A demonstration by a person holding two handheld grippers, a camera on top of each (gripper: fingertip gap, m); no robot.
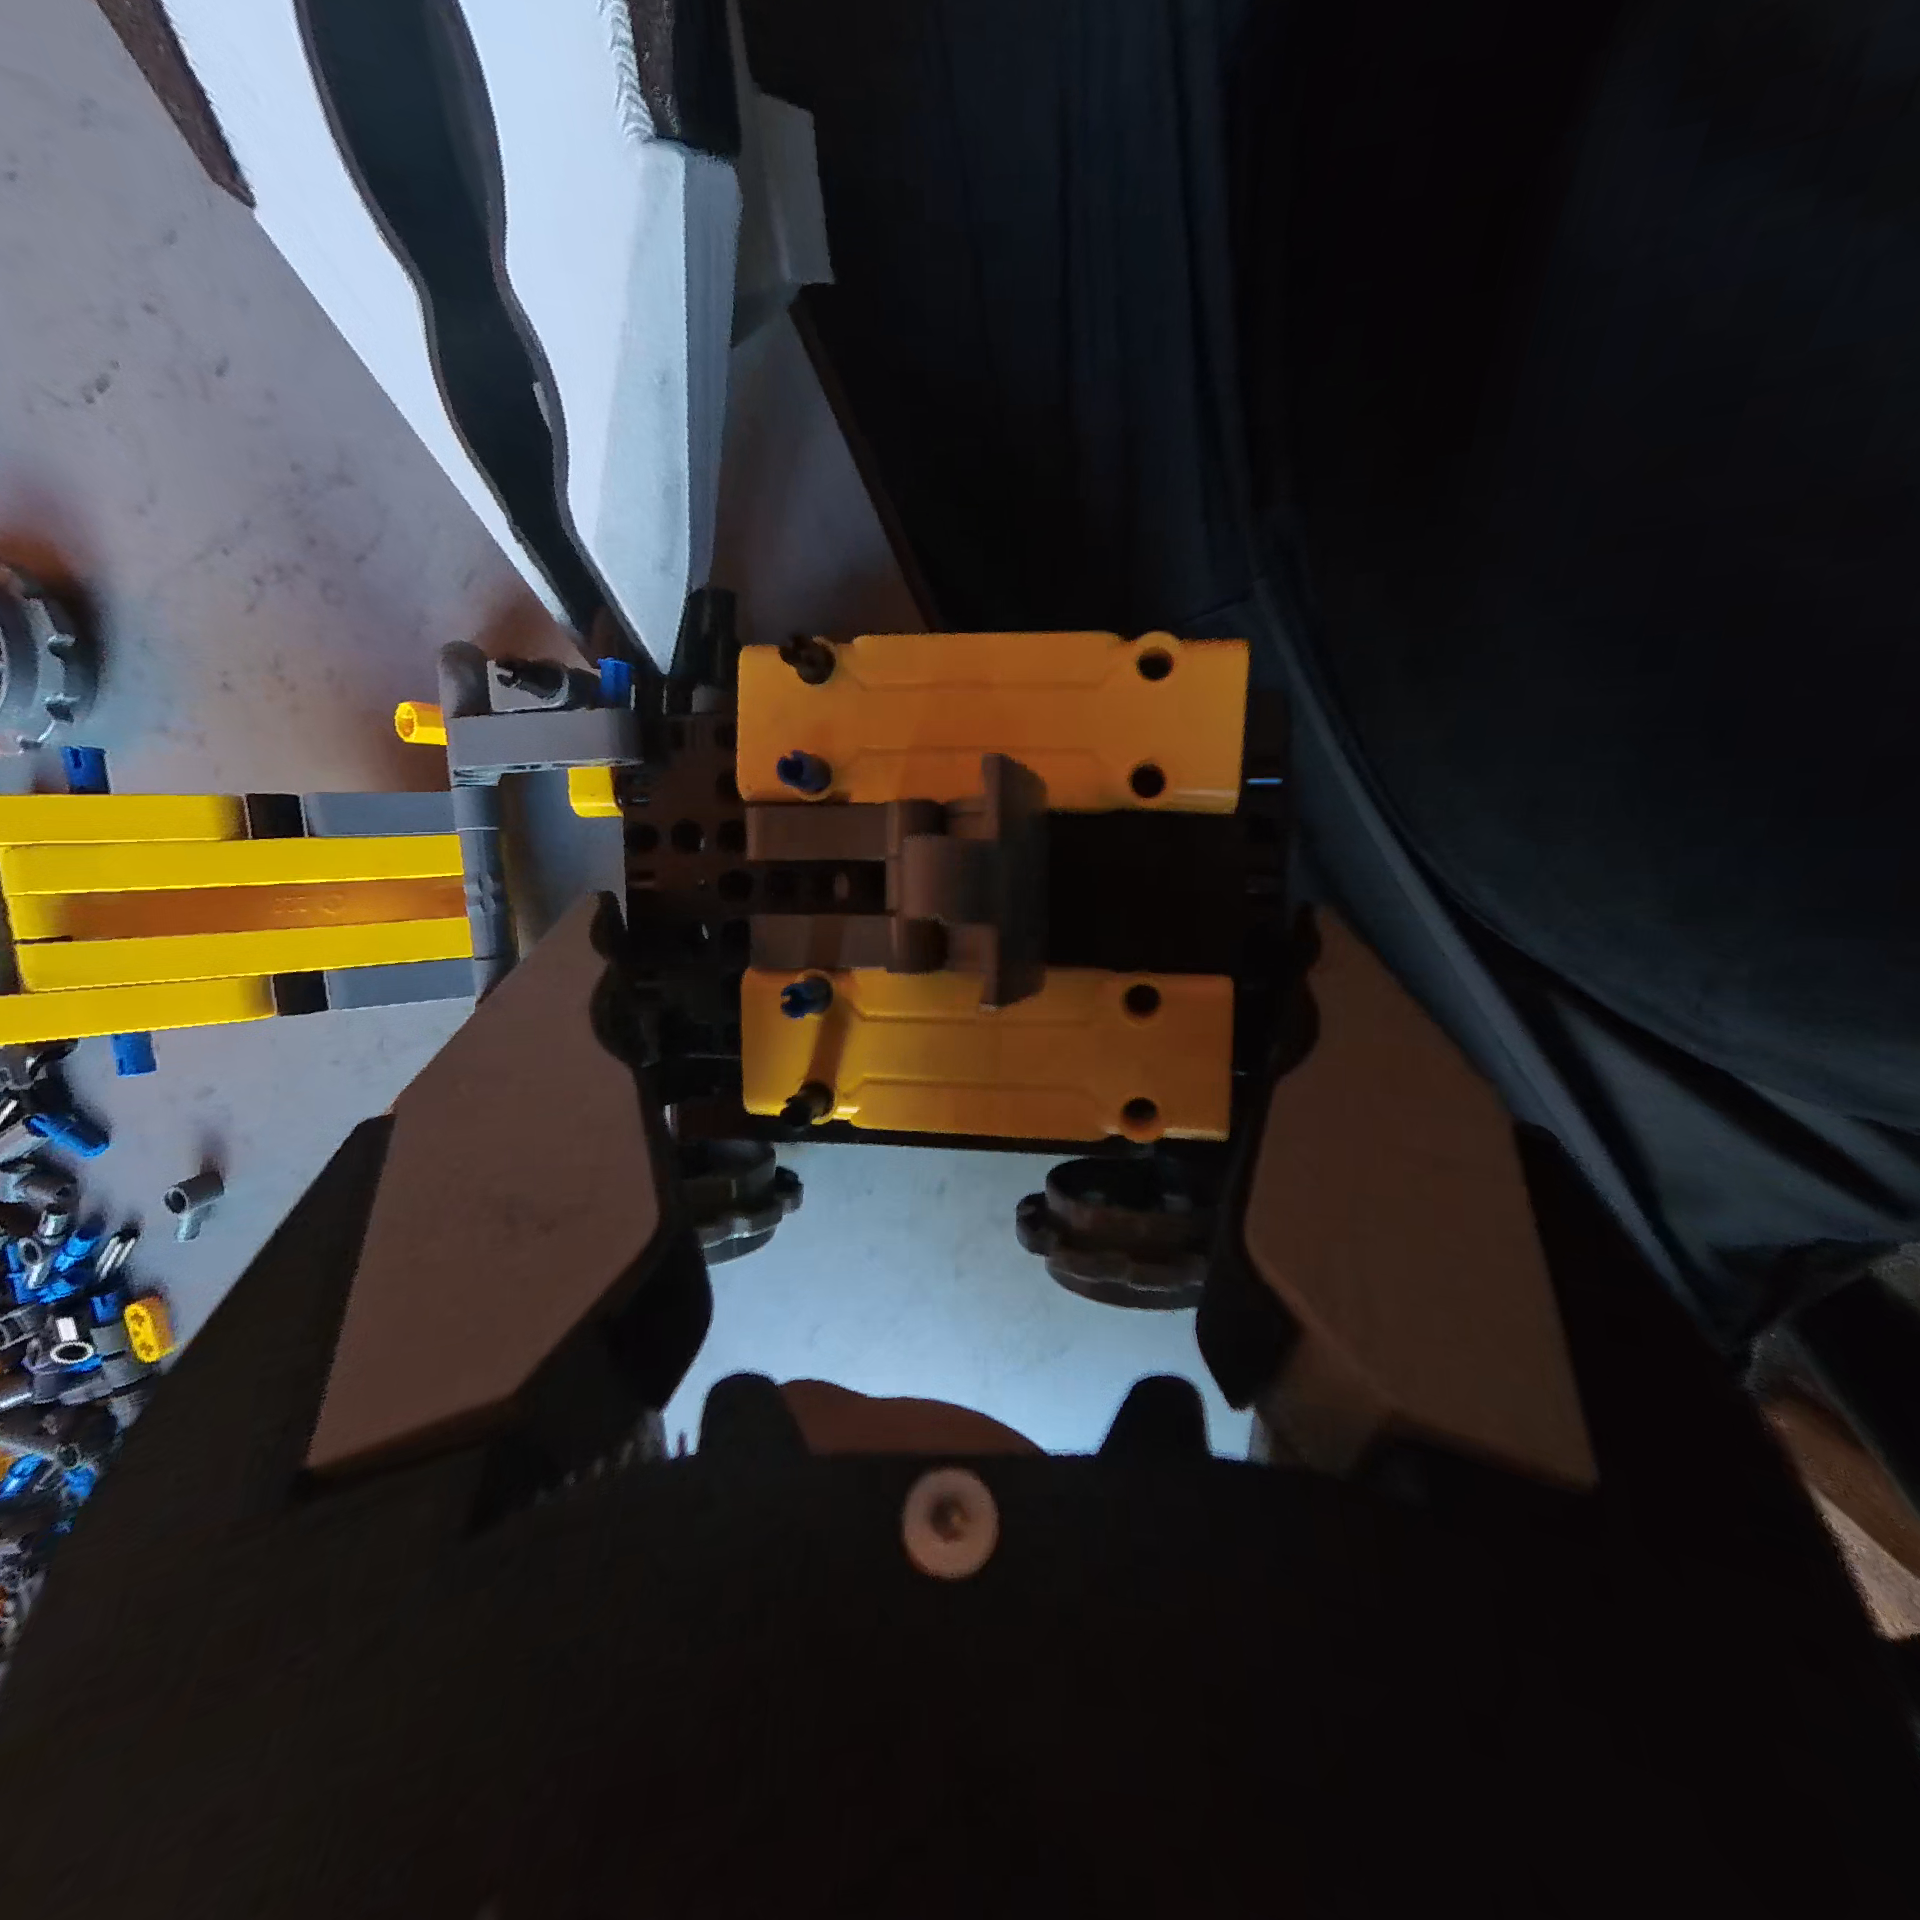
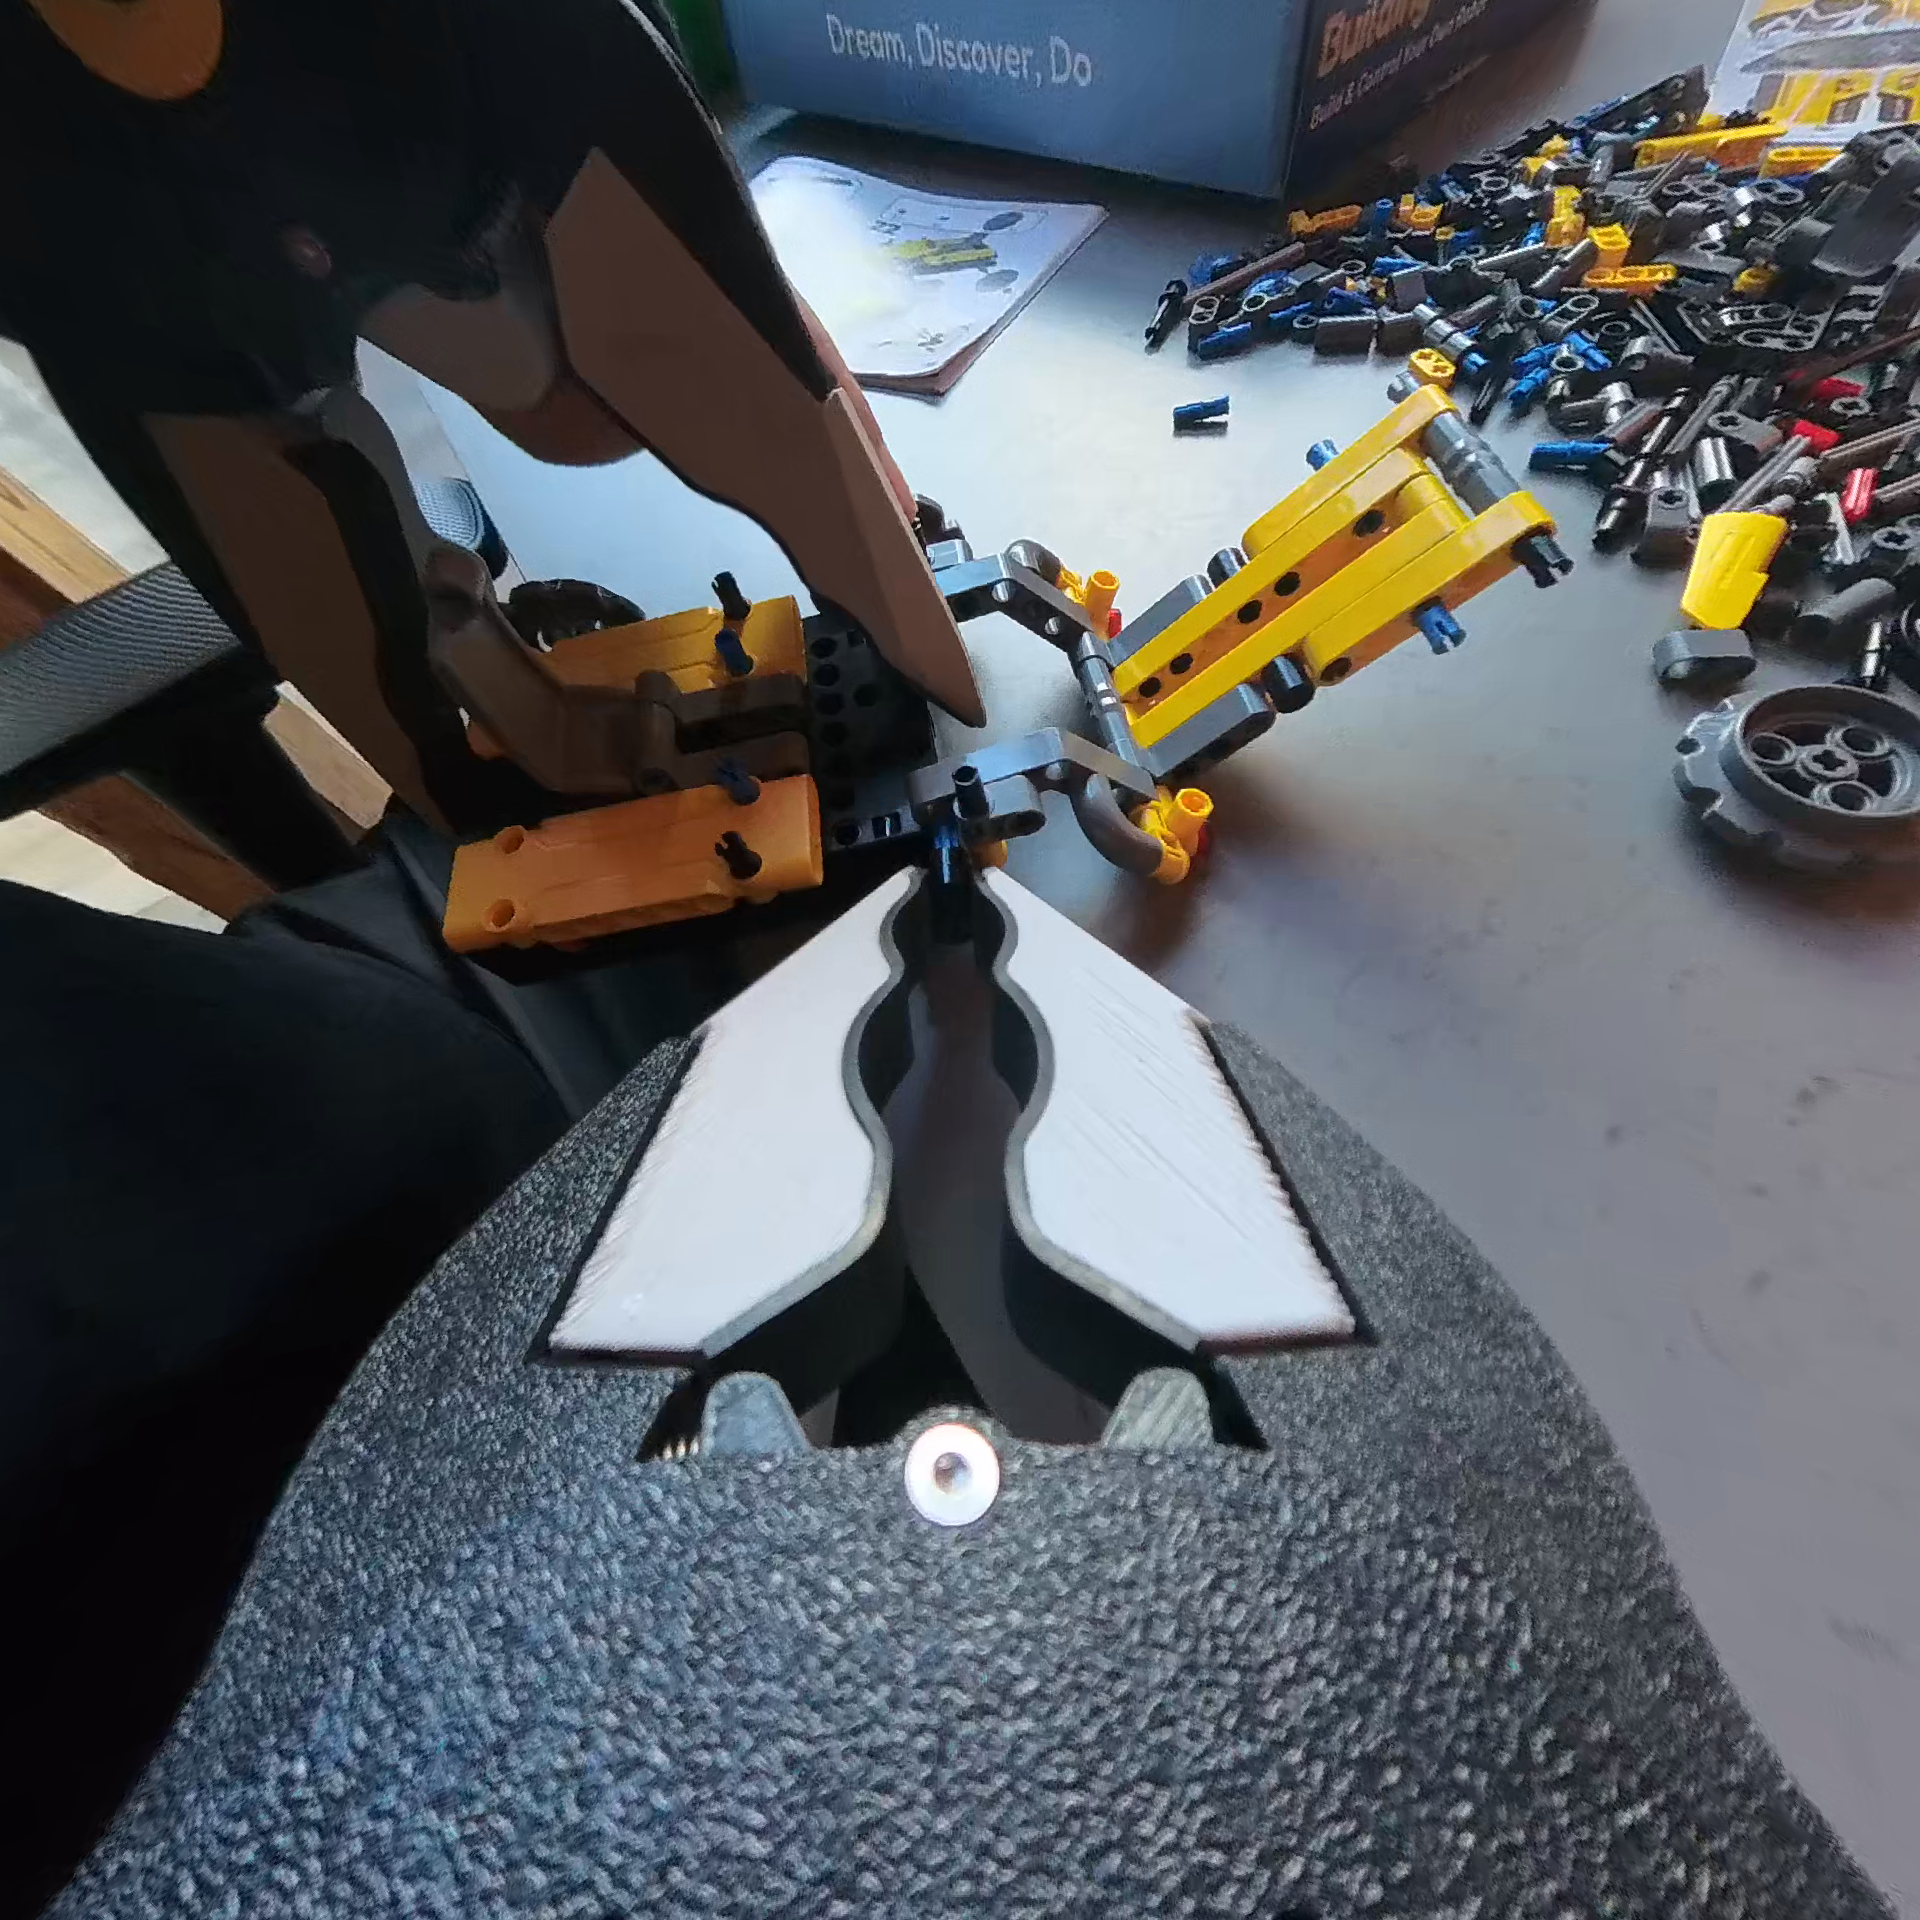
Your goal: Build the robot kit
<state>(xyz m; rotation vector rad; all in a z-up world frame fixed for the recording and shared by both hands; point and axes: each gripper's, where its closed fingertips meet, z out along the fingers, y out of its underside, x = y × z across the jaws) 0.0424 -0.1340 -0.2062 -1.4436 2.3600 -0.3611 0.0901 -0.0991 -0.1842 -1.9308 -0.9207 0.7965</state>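
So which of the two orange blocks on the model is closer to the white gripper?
The lower orange block, beside the right gripper. The other orange block sits farther back, under the left gripper.

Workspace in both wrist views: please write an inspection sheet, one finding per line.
Surface: grey matte tabletop, faintly smudged.
Job's things: half-built yellow, black and grey plastic brick model; its yellow beam arm lies on the table.
Clutter: heap of small loose brick parts, grey toothed wheel, open instruction booklet, blue cardboard box.
Grippers: left gripper clamps the model's black frame; right gripper pinches a short black pin at the model's edge.
Cables: nothing seen.
Surroundings: dark cloth, wooden floor.
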